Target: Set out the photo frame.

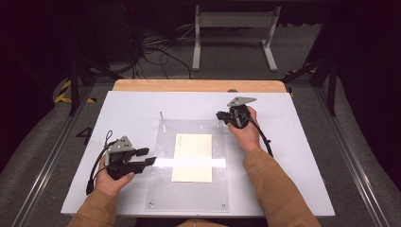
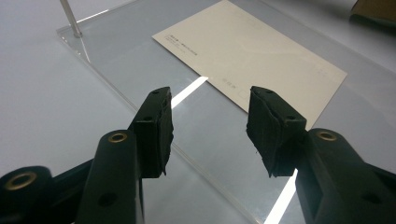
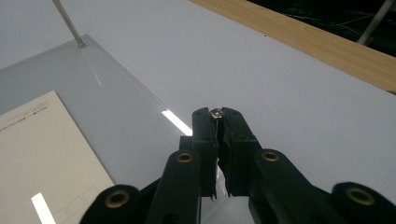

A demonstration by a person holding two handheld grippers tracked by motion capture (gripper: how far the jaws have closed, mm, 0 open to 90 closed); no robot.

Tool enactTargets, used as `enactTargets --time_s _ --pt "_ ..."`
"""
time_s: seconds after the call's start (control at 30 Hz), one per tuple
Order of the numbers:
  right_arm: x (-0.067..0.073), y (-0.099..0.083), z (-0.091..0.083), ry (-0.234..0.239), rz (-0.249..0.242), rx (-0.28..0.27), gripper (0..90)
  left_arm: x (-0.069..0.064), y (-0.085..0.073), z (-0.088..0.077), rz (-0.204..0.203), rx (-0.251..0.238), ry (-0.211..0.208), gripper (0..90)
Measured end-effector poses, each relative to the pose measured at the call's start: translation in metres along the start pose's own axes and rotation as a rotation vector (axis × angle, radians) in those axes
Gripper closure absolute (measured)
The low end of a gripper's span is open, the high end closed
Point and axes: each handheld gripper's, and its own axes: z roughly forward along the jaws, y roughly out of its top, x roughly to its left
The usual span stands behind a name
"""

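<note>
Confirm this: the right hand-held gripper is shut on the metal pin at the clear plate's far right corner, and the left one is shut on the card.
Wrong on the left one. The left hand-held gripper is open over the clear plate, short of the card, as the left gripper view shows. The right hand-held gripper is indeed shut on the pin.

Bright overhead light on white table (image 1: 132,109); dark surround. Glare strip across acrylic sheet (image 1: 189,163), just beyond left gripper (image 1: 147,156). Near jaws soft, slightly blurred.
</note>
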Motion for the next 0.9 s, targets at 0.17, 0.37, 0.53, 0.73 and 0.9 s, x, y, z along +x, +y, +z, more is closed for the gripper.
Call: enactTargets --time_s 0.17,0.37,0.53,0.73,0.9 --pt "0.000 -0.001 0.001 -0.010 0.040 -0.006 84.9 0.000 -0.001 0.000 -0.006 0.000 -0.001 51.1" --pt "-0.001 0.002 0.004 -0.033 0.085 0.008 85.3 -0.001 -0.001 0.001 -0.003 -0.005 0.000 51.1" --pt "-0.008 0.003 0.009 -0.020 0.140 0.003 85.2 0.007 -0.001 -0.009 -0.026 -0.027 0.009 50.8" --pt "-0.016 0.002 0.012 0.013 0.186 -0.011 85.3 0.014 -0.005 -0.016 -0.048 -0.046 0.020 50.2" --pt "-0.021 0.002 0.014 0.037 0.218 -0.016 85.4 0.012 -0.004 -0.018 -0.040 -0.053 0.028 48.6"
